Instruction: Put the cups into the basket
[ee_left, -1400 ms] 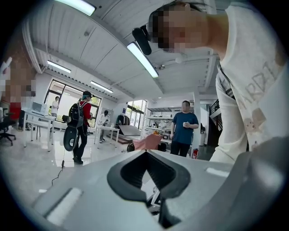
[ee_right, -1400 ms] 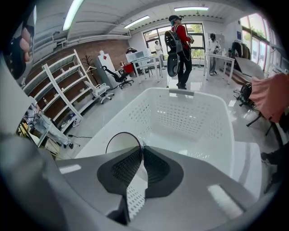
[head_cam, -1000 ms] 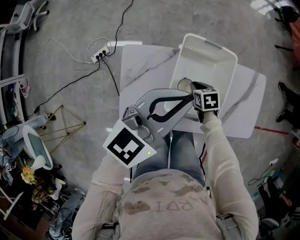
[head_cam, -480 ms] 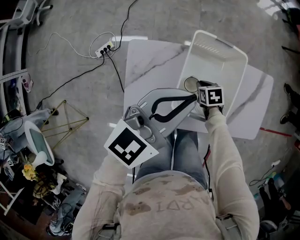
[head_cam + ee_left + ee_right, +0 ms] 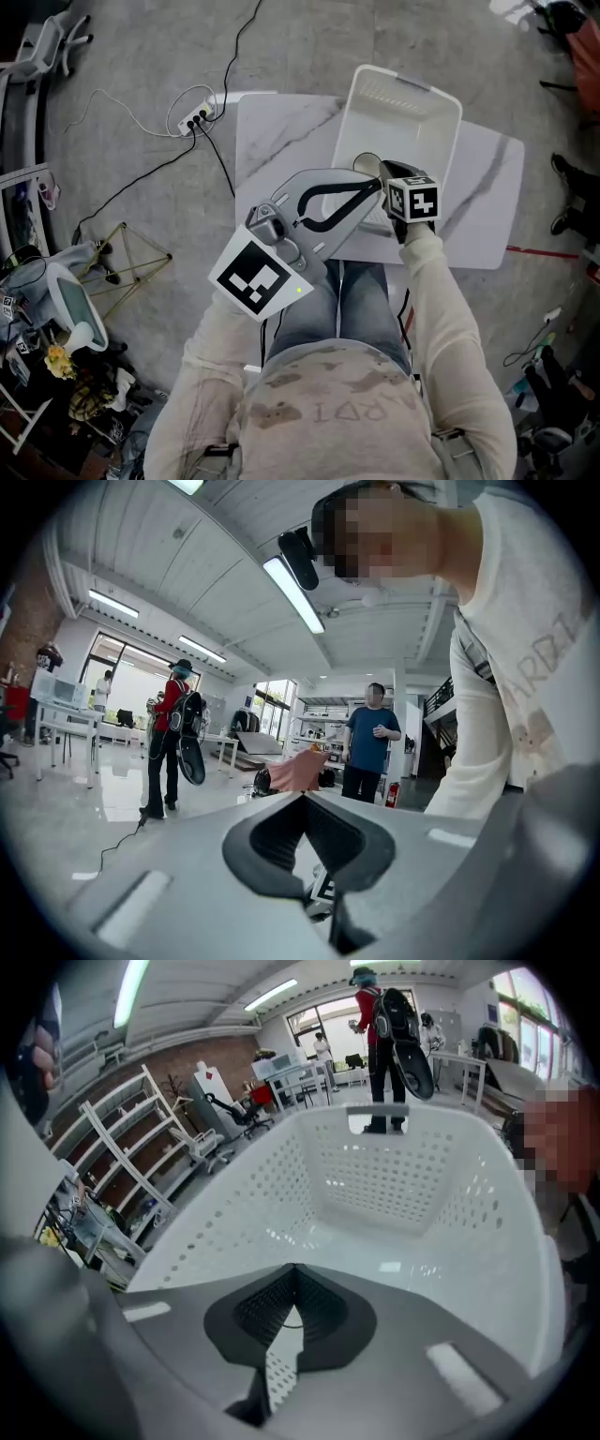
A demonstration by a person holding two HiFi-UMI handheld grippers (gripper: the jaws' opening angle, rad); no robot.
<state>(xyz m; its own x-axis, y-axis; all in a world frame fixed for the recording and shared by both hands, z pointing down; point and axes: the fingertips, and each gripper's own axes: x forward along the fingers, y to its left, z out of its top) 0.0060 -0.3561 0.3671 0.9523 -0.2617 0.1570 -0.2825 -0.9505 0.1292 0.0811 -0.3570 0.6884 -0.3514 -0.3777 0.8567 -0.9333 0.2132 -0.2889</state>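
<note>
We take this for the drop-off step: the right tongs [image 5: 293, 1279] hang over the basket [image 5: 441, 105] on the worktop [image 5: 281, 131], pinched together on nothing we can see. A cup [image 5: 367, 167] appears to sit in the basket's near corner just beside them. The left tongs [image 5: 305, 803] are likewise closed and empty by the worktop's front edge. No other cup shows, so the next move, we judge, is to lift clear without nudging the basket.

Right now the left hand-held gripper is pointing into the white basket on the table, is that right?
No, it is the right hand-held gripper that points into the white basket on the table; the right gripper view looks straight into it. The left hand-held gripper faces the room.
</note>
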